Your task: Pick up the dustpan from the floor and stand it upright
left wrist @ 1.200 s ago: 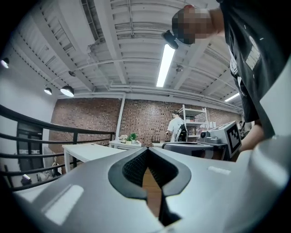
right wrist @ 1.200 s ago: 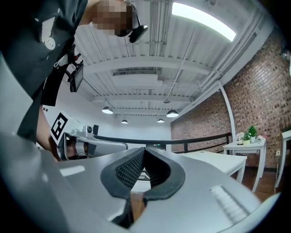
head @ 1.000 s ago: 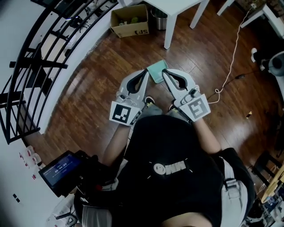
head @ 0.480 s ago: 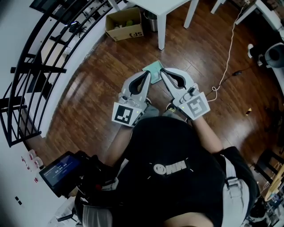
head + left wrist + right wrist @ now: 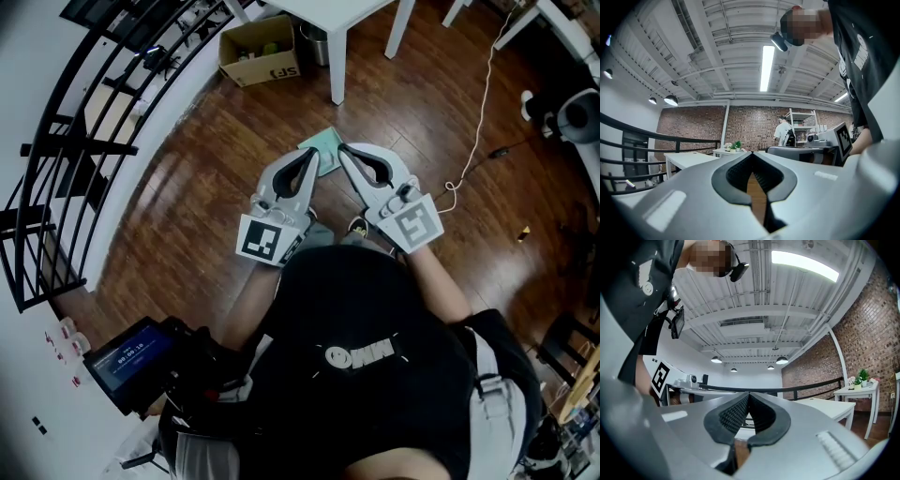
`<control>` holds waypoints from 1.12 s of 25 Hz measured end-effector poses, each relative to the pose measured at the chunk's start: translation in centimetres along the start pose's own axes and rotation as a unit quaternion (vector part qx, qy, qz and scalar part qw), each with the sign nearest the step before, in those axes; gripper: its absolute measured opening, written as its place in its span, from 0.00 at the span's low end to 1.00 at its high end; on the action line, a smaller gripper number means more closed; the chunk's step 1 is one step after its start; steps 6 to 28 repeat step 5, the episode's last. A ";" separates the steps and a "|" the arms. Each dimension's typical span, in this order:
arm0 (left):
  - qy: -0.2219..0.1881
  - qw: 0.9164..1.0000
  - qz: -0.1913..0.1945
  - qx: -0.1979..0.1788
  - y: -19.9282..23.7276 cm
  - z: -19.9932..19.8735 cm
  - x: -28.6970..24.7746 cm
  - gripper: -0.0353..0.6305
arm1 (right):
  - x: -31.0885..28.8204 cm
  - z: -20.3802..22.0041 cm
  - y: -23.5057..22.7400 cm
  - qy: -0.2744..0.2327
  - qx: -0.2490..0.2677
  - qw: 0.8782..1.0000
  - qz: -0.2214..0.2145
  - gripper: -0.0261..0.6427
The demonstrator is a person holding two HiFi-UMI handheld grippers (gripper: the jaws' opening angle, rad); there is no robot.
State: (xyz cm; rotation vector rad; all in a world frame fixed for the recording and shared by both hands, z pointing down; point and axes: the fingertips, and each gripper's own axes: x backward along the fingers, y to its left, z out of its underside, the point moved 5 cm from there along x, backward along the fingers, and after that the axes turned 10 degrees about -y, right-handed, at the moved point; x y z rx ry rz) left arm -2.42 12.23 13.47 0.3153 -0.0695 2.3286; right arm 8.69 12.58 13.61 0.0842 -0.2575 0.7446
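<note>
The teal dustpan (image 5: 324,150) lay on the wood floor (image 5: 202,187), between the tips of the left gripper (image 5: 309,153) and the right gripper (image 5: 343,150). Both grippers had their jaws pressed together on nothing.

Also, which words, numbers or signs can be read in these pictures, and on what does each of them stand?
"SF": on the side of the cardboard box, upside down in the head view.
Shirt print: white letters, too blurred to read.
Small screen: digits, too small to read.
Cubes on the left gripper and right gripper: square marker patterns, no words.
</note>
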 end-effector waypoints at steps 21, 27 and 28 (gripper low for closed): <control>0.001 1.000 -0.003 0.000 0.4 0.2 -0.3 0.08 | -0.3 0.4 -0.3 0.004 -0.002 1.000 -0.003 0.04; 0.001 1.000 -0.003 0.000 0.4 0.2 -0.3 0.08 | -0.3 0.4 -0.3 0.004 -0.002 1.000 -0.003 0.04; 0.001 1.000 -0.003 0.000 0.4 0.2 -0.3 0.08 | -0.3 0.4 -0.3 0.004 -0.002 1.000 -0.003 0.04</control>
